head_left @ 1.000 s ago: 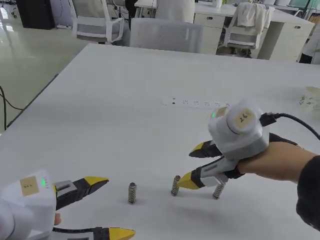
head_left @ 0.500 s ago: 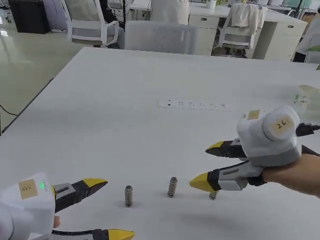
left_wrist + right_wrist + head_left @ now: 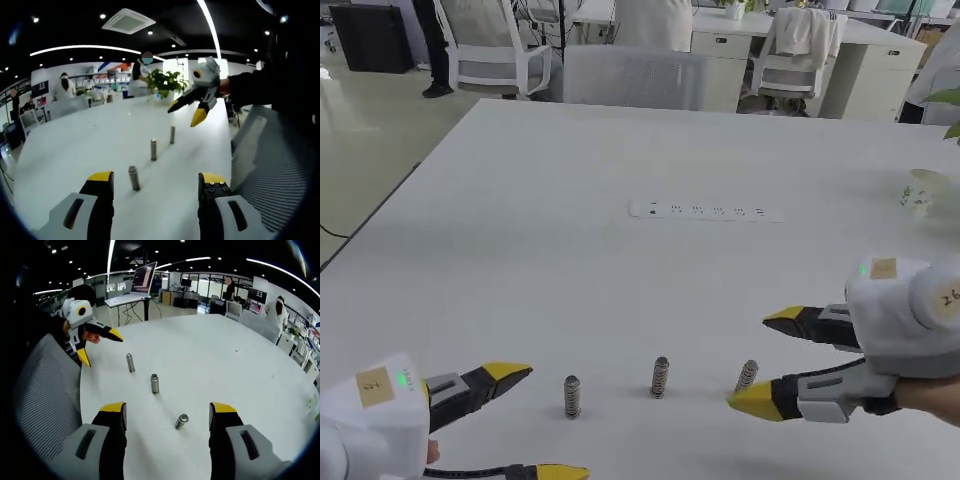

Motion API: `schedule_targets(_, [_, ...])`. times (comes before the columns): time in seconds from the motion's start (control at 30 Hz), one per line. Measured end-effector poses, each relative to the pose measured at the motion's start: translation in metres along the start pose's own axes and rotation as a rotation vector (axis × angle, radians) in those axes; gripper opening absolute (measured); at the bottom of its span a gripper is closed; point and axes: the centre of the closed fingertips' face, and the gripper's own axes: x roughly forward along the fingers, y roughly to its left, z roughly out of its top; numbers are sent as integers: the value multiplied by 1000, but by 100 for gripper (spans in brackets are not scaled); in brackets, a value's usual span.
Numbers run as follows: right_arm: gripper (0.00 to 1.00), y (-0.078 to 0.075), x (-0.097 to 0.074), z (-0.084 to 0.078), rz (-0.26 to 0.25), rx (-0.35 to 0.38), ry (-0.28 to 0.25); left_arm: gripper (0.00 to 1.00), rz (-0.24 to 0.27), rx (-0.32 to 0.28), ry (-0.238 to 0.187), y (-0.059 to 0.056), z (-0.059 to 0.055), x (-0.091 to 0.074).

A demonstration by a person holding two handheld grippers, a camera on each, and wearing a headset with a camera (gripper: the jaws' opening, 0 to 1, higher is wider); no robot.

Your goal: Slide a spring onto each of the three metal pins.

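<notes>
Three metal pins stand in a row on the white table, each wearing a spring: the left pin [image 3: 572, 396] [image 3: 133, 177] [image 3: 130, 362], the middle pin [image 3: 660, 376] [image 3: 153, 149] [image 3: 154, 383] and the right pin [image 3: 747, 375] [image 3: 172, 134] [image 3: 181, 421], which leans. My left gripper [image 3: 545, 421] [image 3: 156, 179] is open at the near left, just short of the left pin. Off to the right of the right pin, my right gripper [image 3: 770, 358] [image 3: 169, 410] is open with nothing between its jaws.
A white power strip [image 3: 705, 211] lies across the middle of the table [image 3: 620, 270]. A crumpled clear wrapper [image 3: 920, 190] sits at the far right edge. Office chairs [image 3: 500, 50] and desks stand beyond the table's far side.
My right gripper has drawn back to the right, away from the right pin it was close over. The left gripper has barely moved. The head camera has shifted.
</notes>
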Motion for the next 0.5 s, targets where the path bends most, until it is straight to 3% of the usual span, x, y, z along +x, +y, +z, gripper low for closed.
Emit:
schedule_targets(0.2, [69,4,-2,-13,6,-29,-15,64,9,-12,-8,2,1,1])
schedule_targets(0.5, [75,11,-1,-32,10,21,-30,66,24,-26,-6,2,-3,3])
